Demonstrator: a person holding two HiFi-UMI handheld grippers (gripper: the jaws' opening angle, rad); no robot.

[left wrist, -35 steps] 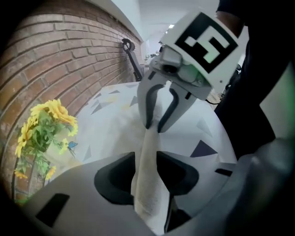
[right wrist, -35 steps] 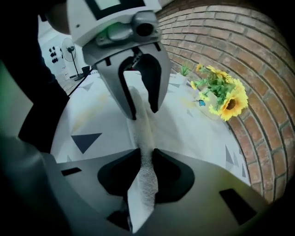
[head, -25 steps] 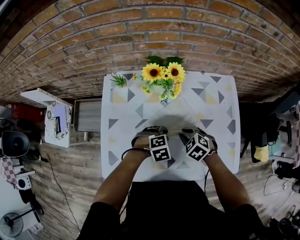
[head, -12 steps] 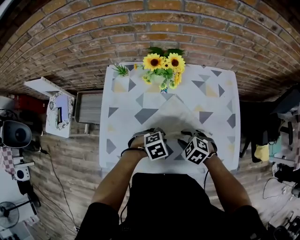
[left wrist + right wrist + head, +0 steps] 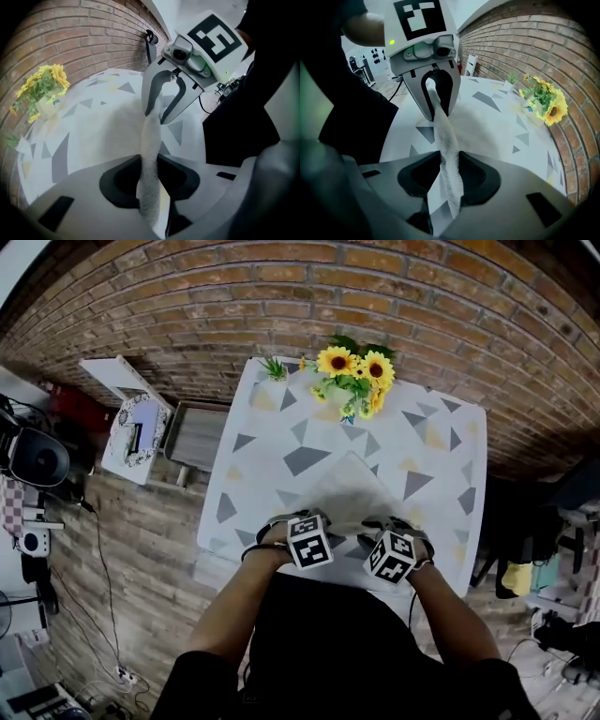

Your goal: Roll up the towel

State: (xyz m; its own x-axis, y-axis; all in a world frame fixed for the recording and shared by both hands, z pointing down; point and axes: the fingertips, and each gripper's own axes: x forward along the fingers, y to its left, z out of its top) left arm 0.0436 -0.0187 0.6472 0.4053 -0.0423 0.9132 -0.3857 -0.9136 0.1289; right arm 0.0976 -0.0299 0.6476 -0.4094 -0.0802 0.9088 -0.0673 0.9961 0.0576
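A white towel [image 5: 349, 495] lies flat on the triangle-patterned table [image 5: 251, 474], its near edge lifted. My left gripper [image 5: 298, 521] and right gripper [image 5: 395, 529] hold that edge side by side at the table's near edge. In the left gripper view the towel's edge [image 5: 151, 140] runs through my left gripper [image 5: 151, 165], whose jaws are opening, to the right gripper [image 5: 165, 96] beyond. In the right gripper view the towel's edge [image 5: 444, 136] passes through my right gripper [image 5: 449, 165], whose jaws are closing, to the left gripper [image 5: 435, 91]. Both pairs of pads still pinch the cloth.
A vase of sunflowers [image 5: 354, 382] and a small green plant [image 5: 274, 367] stand at the table's far edge by the brick wall. A white board [image 5: 136, 423] and a slatted crate [image 5: 195, 435] sit on the wooden floor to the left.
Both grippers have drawn back together toward the table's near edge, pulling the towel's edge with them. The head view has swung to the left.
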